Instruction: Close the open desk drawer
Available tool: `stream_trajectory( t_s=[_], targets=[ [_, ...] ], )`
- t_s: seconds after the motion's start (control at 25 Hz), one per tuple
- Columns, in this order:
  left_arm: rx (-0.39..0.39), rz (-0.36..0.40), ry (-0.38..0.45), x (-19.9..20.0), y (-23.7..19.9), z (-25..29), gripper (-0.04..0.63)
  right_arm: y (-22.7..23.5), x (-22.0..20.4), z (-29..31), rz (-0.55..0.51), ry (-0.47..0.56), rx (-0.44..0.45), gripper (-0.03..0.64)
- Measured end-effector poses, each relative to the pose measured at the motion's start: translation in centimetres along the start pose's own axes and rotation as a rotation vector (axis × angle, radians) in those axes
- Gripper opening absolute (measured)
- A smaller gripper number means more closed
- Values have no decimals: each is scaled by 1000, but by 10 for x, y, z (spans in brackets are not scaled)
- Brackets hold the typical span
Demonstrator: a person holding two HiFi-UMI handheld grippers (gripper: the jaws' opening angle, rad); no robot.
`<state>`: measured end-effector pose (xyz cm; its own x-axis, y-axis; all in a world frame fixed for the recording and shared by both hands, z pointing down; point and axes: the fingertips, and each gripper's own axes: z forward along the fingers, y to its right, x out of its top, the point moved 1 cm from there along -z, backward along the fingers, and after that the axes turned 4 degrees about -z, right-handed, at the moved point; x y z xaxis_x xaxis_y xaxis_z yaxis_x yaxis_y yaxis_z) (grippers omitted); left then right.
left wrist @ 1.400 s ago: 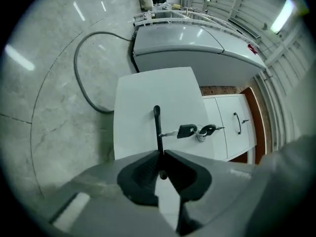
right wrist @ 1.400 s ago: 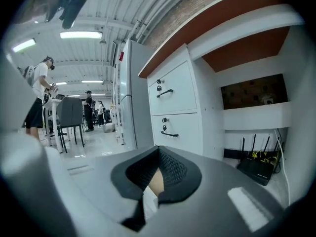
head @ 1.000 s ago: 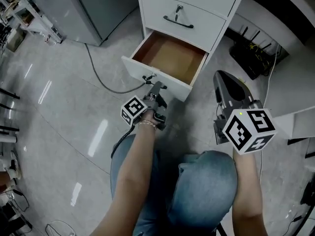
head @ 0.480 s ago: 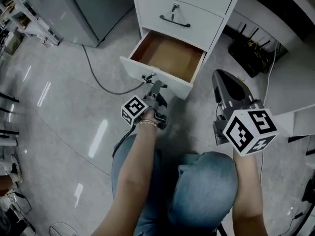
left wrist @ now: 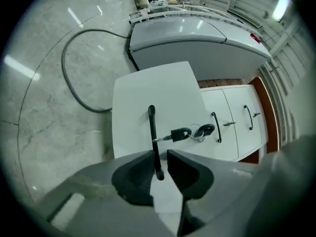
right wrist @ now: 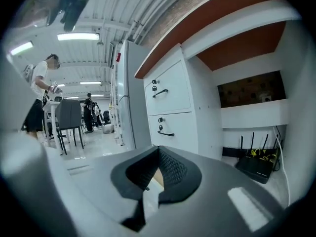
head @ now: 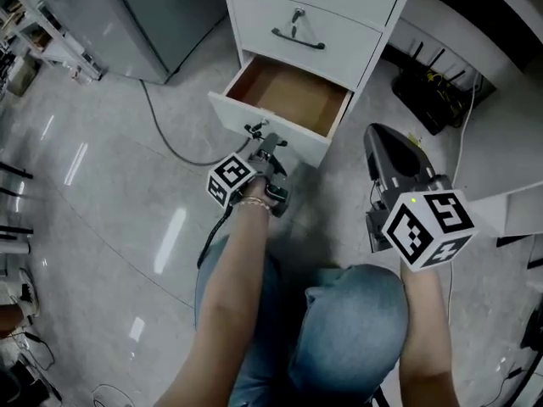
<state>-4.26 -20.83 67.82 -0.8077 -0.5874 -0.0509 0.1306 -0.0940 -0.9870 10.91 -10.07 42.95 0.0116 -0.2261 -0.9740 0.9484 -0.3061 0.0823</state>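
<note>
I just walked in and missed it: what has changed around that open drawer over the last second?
The left gripper edged slightly forward, toward the front of the open drawer, its jaws apart around the drawer handle. Nothing was gripped or let go. The right gripper stayed put, and the drawer is still open about as far as before.

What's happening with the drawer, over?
Left gripper open, jaws around the handle. Right gripper shut, empty, held back. Drawer open. Cable on floor beside it, not blocking.
</note>
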Motion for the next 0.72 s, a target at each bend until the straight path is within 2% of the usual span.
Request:
stream_trajectory(
  t_s=[0.72],
  targets=[
    [111,74,-18,1,8,38,75,18,-12,28,-45,-18,-53,-2]
  ],
)
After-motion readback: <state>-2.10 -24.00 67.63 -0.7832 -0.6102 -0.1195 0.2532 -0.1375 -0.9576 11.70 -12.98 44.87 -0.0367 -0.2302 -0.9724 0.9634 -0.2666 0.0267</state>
